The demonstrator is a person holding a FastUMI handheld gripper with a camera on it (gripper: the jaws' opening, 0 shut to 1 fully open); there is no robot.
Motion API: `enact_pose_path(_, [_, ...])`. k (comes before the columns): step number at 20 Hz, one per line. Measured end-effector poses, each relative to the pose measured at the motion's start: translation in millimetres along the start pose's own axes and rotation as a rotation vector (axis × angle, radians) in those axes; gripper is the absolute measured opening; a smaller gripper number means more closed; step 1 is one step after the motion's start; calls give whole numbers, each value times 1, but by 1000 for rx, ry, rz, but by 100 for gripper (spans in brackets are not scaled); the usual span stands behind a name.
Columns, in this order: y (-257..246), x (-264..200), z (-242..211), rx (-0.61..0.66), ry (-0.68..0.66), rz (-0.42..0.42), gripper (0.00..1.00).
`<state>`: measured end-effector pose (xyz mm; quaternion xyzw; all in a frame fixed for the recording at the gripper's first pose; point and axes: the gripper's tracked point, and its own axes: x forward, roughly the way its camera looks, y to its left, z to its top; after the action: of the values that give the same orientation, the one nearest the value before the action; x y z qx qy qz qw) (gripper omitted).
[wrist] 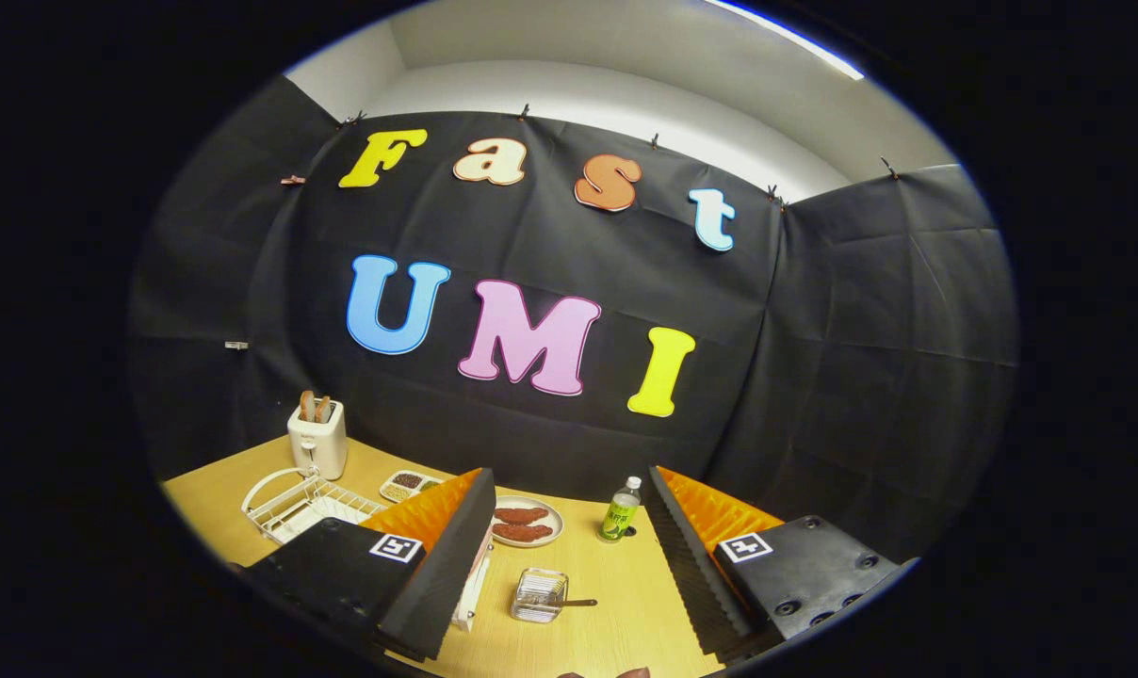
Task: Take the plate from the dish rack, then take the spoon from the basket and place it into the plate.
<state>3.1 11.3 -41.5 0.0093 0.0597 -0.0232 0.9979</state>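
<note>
Your gripper (pixel 569 556) hung above the wooden table (pixel 625 603), tipped up toward the booth wall. Its fingers (pixel 437 565) stood wide apart, nothing between them, nothing gripped.

Between the fingers, on the table: a small clear basket (pixel 538 595) with a spoon (pixel 574 603) in it, handle poking out toward your right finger. The basket sat closer to the left finger, apart from it.

Beyond the basket: a plate (pixel 527 521) lying flat on the table, carrying two reddish-brown pieces of food (pixel 520 524). This plate sat just past the tip of the left finger.

Right of that plate, near the right finger's tip: a bottle (pixel 620 511), upright, green label, white cap.

To the left of the left finger: a white wire rack (pixel 296 504). You could not tell from here whether it held a plate; the finger covered part of it. A pale flat edge (pixel 472 589) showed just beside the left finger's inner face; what it was could not be told.

Behind the rack: a white toaster (pixel 317 438) with two slices up in its slots. Between toaster and food plate: a small divided tray (pixel 409 485) with dark and pale contents.
</note>
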Motion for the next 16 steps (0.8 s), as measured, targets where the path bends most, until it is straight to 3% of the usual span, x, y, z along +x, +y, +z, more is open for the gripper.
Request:
enact_pose_path(4, [18, 5, -8, 63, 36, 56, 98])
enact_pose_path(9, [48, 37, -48, 103, 223, 140, 98])
enact_pose_path(16, [98, 82, -147, 210, 750, 275, 99])
